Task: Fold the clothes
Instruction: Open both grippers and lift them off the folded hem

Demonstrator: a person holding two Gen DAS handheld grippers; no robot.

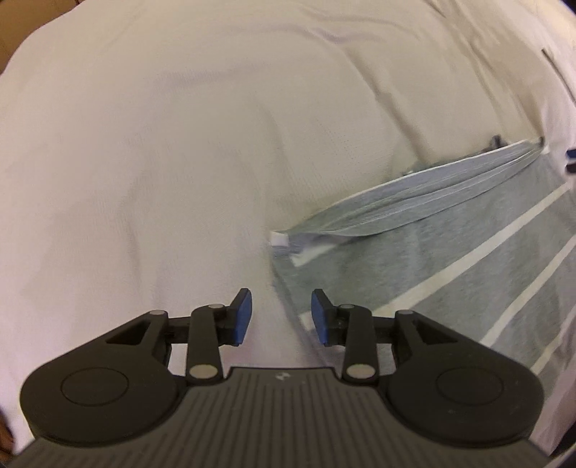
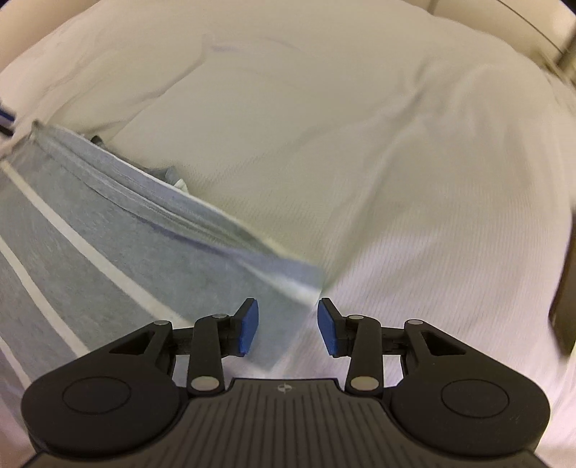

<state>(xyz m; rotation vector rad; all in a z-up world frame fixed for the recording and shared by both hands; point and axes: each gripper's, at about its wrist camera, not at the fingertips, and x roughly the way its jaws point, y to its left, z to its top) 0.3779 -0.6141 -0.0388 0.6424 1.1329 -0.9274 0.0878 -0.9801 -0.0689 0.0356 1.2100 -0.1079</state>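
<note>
A grey garment with thin white stripes (image 1: 468,259) lies flat on a white bed sheet (image 1: 144,162), its doubled hem edge (image 1: 414,190) running up toward the right. My left gripper (image 1: 280,316) hangs open just above the garment's left corner, with the sheet and the cloth's edge below the gap. In the right wrist view the same garment (image 2: 72,223) fills the left side. Its right corner (image 2: 298,280) lies under the open right gripper (image 2: 288,325). Neither pair of blue pads (image 2: 250,325) presses on the cloth.
A wrinkled white sheet (image 2: 396,162) covers the bed all around the garment. A small white tag (image 1: 279,239) sticks out at the hem's corner. Beige furniture (image 2: 504,21) shows past the bed's far edge, and a dark brown thing (image 2: 565,306) stands at the right.
</note>
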